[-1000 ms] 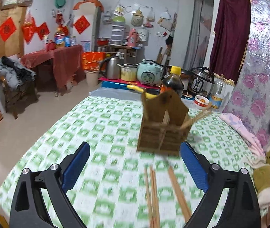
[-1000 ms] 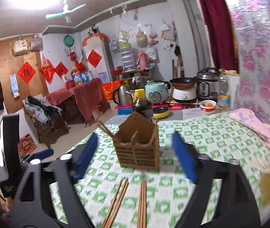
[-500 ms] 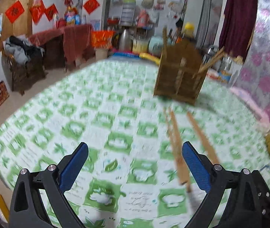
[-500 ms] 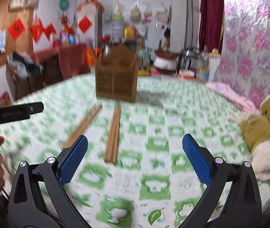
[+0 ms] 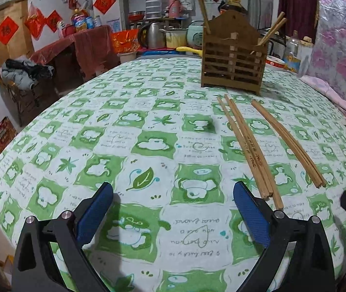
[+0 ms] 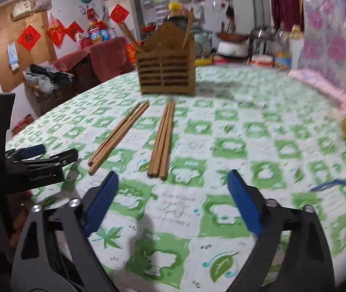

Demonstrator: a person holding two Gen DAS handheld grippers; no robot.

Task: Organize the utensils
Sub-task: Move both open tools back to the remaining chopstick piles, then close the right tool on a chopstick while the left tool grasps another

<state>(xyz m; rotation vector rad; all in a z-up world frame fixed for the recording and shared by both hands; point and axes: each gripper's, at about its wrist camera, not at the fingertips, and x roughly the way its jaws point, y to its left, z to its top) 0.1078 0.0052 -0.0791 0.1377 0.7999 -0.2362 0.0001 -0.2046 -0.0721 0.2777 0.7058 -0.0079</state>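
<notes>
- Now the left black gripper with blue pads point(image 5: 173, 215) hovers low over the green-and-white leaf-patterned tablecloth point(image 5: 129, 131), its jaws spread wide with only cloth between them.
- From the left wrist view, a bundle of long brown wooden chopsticks point(image 5: 246, 146) lies toward one o'clock, its near ends just beside the right-hand blue pad point(image 5: 250, 216) but apart from it.
- A second bundle of brown wooden chopsticks point(image 5: 287, 142) lies farther toward two o'clock, beside the first and fanning slightly away from it.
- The slatted brown wooden utensil holder with a peaked back point(image 5: 233, 65) stands upright at one o'clock, beyond the far tips of both bundles; a few chopsticks stick up out of it, leaning outward.
- The right black gripper with blue pads point(image 6: 173, 202) is wide apart too, its jaws closing, nothing between them but cloth.
- From the right wrist view, the second bundle's near ends sit at twelve o'clock just ahead of the fingers, the first bundle at eleven o'clock, and the holder at twelve o'clock well beyond.
- The left gripper shows at nine o'clock in that view, side-on.
</notes>
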